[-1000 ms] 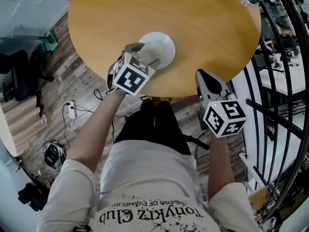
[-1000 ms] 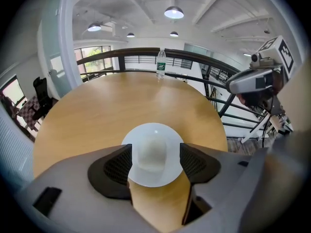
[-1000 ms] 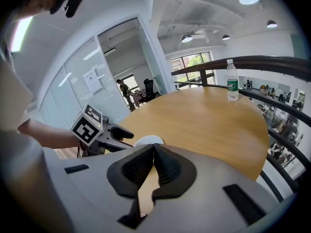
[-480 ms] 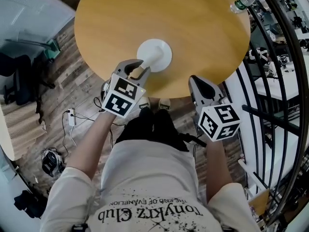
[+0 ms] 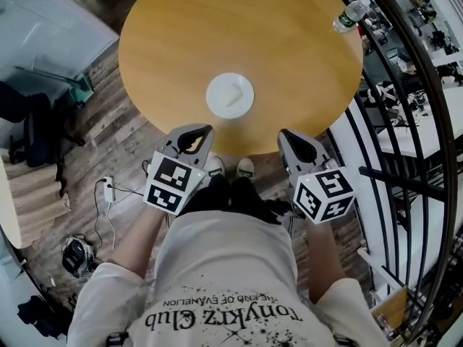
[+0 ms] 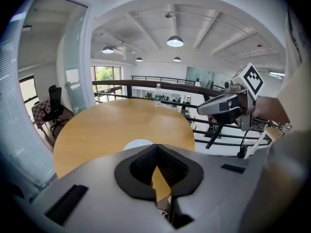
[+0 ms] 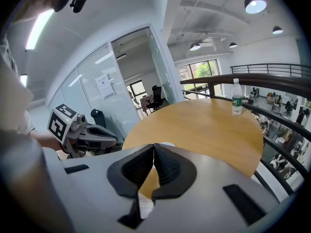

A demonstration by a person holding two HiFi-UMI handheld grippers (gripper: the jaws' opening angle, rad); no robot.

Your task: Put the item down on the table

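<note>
The white round item [image 5: 230,95], a shallow dish, lies flat on the round wooden table [image 5: 239,27] near its front edge, and nothing touches it. My left gripper [image 5: 203,131] hangs just off the table's near edge, a short way in front of the dish, with its jaws shut on nothing. My right gripper [image 5: 286,136] is level with it to the right, also shut and empty. In the left gripper view the dish [image 6: 138,143] peeps over the closed jaws and the right gripper [image 6: 228,106] shows at the right. The right gripper view shows the left gripper [image 7: 82,132].
A clear water bottle [image 5: 352,11] stands at the table's far right edge, also in the right gripper view [image 7: 236,97]. A black railing [image 5: 405,121] runs close along the right. Below the table are wooden floor, cables, a power strip [image 5: 108,188] and a black chair [image 5: 29,121].
The left gripper let go of the white dish, drew back off the table toward the body and closed. The dish stays on the table. The right gripper also pulled back slightly.
</note>
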